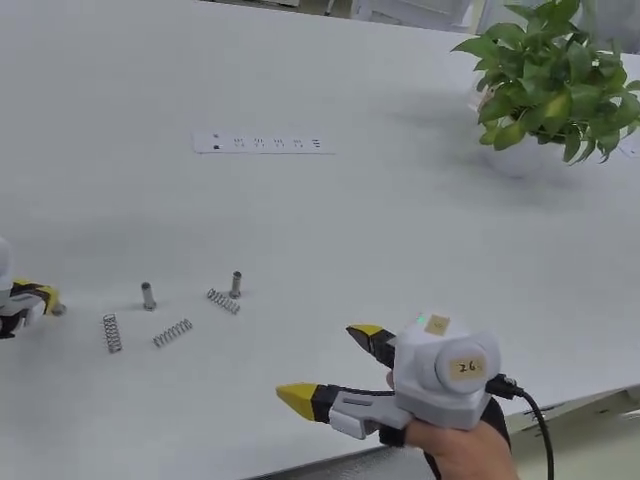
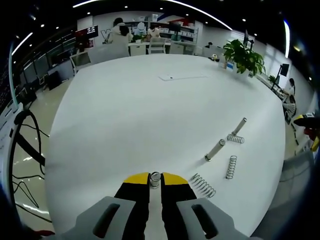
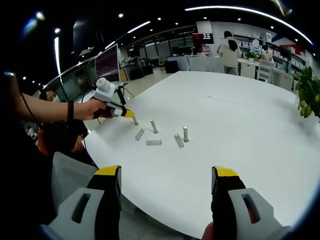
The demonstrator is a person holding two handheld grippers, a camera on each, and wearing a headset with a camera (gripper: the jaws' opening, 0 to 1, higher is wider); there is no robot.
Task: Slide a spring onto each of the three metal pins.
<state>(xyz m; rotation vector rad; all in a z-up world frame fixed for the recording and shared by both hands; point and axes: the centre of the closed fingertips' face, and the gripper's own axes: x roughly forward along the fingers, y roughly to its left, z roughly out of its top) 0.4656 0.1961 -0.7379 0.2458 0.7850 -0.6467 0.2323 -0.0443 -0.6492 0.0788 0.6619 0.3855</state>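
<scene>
jaws of the left gripper (image 2: pixel 155 178) are pressed together on a small silver metal pin (image 2: pixel 155 177), seen end-on between the yellow tips at the bottom centre of the left gripper view; in the head view this gripper sits at the left edge, mid-height. jaws of the right gripper (image 3: pixel 166 172) stand wide apart with nothing between them (in the head view it is at the lower centre, held by a hand (image 1: pixel 465 452)). on the white table (image 1: pixel 400 230), left of centre in the head view, the left pin (image 1: pixel 148 295) and the right pin (image 1: pixel 236 284) stand upright, apart from each other. three coiled wire springs lie flat near them: the left spring (image 1: pixel 111 333) and the middle spring (image 1: pixel 172 333) below the left pin, and the right spring (image 1: pixel 223 300) just beside the right pin's base.
</scene>
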